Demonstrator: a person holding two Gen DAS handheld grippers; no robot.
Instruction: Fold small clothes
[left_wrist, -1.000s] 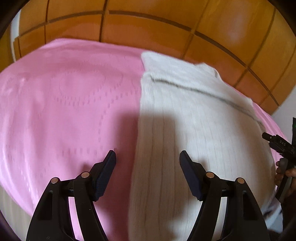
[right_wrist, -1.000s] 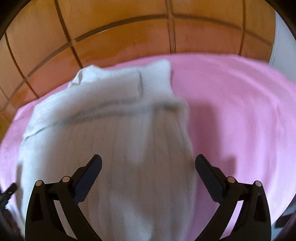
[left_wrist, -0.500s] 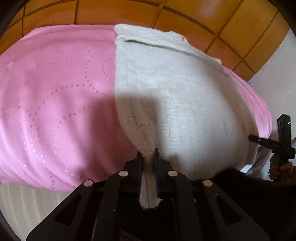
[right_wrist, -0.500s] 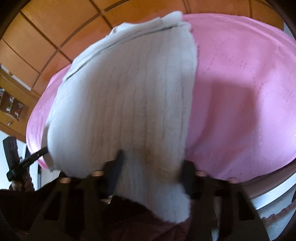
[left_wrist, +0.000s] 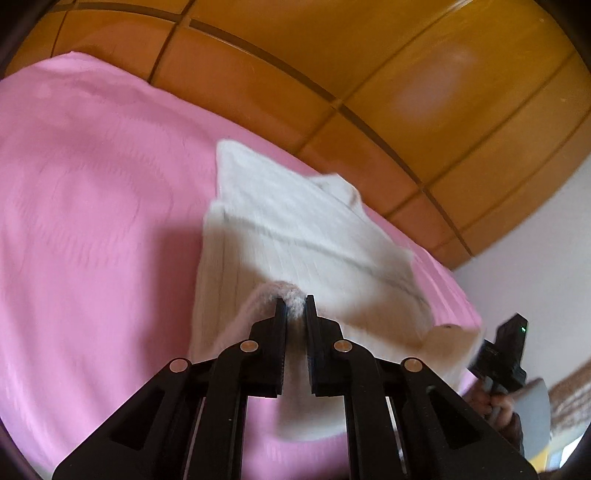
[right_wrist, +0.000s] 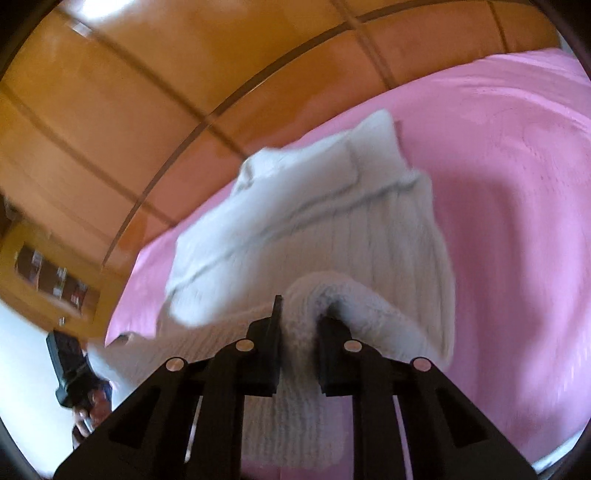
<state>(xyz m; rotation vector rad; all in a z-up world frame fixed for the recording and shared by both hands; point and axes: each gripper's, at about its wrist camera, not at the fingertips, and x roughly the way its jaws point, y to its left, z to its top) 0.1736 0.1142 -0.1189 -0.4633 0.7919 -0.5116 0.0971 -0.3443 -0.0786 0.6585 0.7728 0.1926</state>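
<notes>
A white knitted sweater (left_wrist: 295, 229) lies on a pink bedspread (left_wrist: 92, 221); it also shows in the right wrist view (right_wrist: 332, 221). My left gripper (left_wrist: 294, 302) is shut on the sweater's near left hem, lifted off the bed. My right gripper (right_wrist: 299, 310) is shut on the near right hem, which bulges over its right finger. The near half of the sweater is raised and curls toward the collar end. The other gripper shows at each view's edge (left_wrist: 506, 354) (right_wrist: 66, 365).
A wooden panelled headboard (left_wrist: 369, 74) rises behind the bed, also in the right wrist view (right_wrist: 147, 92). A white wall (left_wrist: 546, 229) stands at the right. A wooden shelf unit (right_wrist: 55, 280) stands left of the bed. Pink bedspread (right_wrist: 517, 184) stretches right of the sweater.
Both grippers, open a second ago, shut on the sweater's near hem and have lifted it and carried it forward toward the collar. The near half now folds over.
</notes>
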